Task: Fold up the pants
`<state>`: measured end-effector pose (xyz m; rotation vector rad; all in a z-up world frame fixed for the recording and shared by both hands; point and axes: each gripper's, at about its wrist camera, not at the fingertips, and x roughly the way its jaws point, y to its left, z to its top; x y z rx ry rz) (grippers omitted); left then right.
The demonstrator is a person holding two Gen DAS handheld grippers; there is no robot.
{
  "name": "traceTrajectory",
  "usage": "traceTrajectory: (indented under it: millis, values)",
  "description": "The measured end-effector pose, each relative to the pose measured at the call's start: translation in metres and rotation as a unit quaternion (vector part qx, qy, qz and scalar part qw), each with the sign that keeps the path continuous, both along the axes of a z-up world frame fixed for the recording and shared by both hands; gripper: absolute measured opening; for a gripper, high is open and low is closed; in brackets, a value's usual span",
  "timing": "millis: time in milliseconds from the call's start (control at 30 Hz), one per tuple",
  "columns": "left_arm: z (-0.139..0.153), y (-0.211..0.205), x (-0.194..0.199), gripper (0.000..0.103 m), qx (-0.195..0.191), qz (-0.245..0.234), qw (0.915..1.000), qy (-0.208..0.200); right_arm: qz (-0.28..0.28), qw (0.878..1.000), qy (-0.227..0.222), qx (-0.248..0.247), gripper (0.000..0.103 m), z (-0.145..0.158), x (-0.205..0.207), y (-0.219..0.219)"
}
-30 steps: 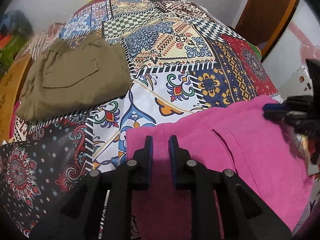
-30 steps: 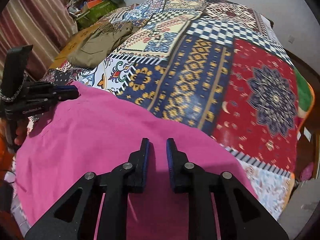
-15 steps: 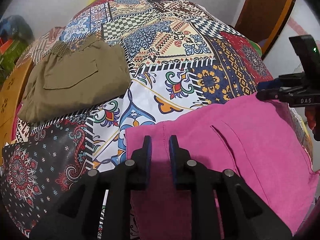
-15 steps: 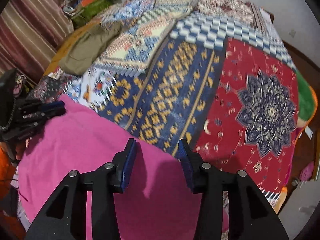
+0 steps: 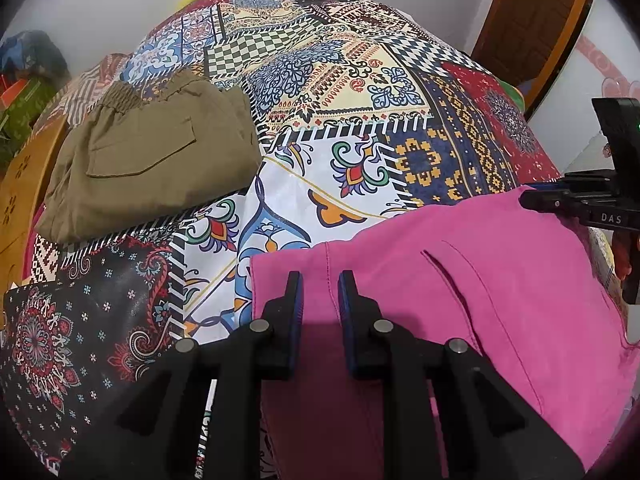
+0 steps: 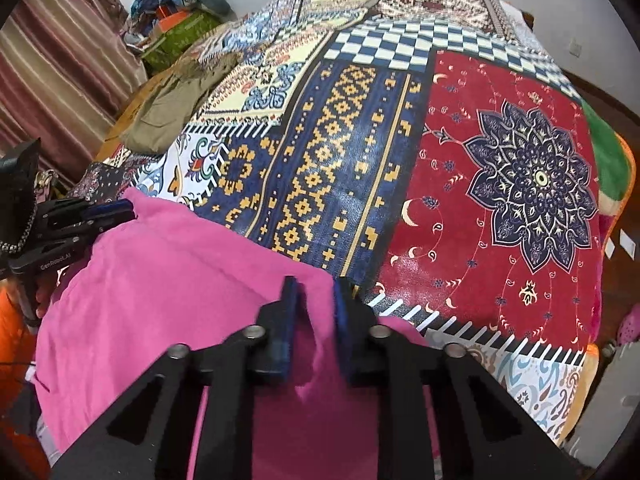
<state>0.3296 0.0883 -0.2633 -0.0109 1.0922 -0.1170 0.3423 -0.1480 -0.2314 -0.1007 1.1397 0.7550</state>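
The bed [image 6: 352, 152] carries a patchwork cover in blue, red, cream and black panels. It fills the field ahead of both claws.

The pink pants [image 5: 460, 288] lie on the near edge of the bed, directly under and between the two claws. A seam runs from the left claw forward, and a slit pocket shows to its right. In the right wrist view the pants [image 6: 168, 280] spread from the right claw out to the left claw at the left margin.

The olive pants [image 5: 148, 160] lie folded on the cover, well ahead of the left claw and to its left, waistband away from the claw. In the right wrist view they sit far ahead and to the left [image 6: 168, 108].

Left claw [image 5: 319, 280]: jaws nearly together, a narrow gap between the pads. Pink fabric passes through the gap at the pants' edge and the pads clamp it. In the right wrist view this claw [image 6: 116, 210] points in over the pants' far left corner.

Right claw [image 6: 316, 286]: jaws closing, blurred by motion. A raised fold of pink fabric stands between the pads and is pinched there, at the pants' edge next to the blue panel. In the left wrist view this claw [image 5: 532, 200] meets the pants' far right corner.
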Motion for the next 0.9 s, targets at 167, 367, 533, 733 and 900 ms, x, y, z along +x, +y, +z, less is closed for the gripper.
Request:
traceTrajectory:
  millis: [167,367,533,733,900]
  values:
    - [0.0,0.0,-0.001,0.018,0.0,0.002,1.0,-0.001,-0.013,0.998,-0.063,-0.014,0.008,0.009,-0.014,0.002]
    - [-0.001,0.0,-0.002,0.02,0.001,0.004,1.0,-0.002,-0.015,0.993,-0.11,-0.046,0.004,0.013,-0.016,0.01]
    - [0.001,0.007,-0.003,0.022,-0.015,0.012,0.9998,-0.001,-0.053,0.995,-0.078,-0.039,0.003,0.01,0.0,-0.014]
    - [0.032,0.02,-0.004,0.023,-0.005,0.03,0.9989,-0.036,-0.069,0.994,-0.09,-0.006,0.004,0.041,-0.014,-0.037]
    - [0.015,0.021,0.01,0.023,0.019,0.032,0.9993,-0.005,-0.039,0.997,-0.065,-0.009,0.005,0.028,-0.032,-0.022]
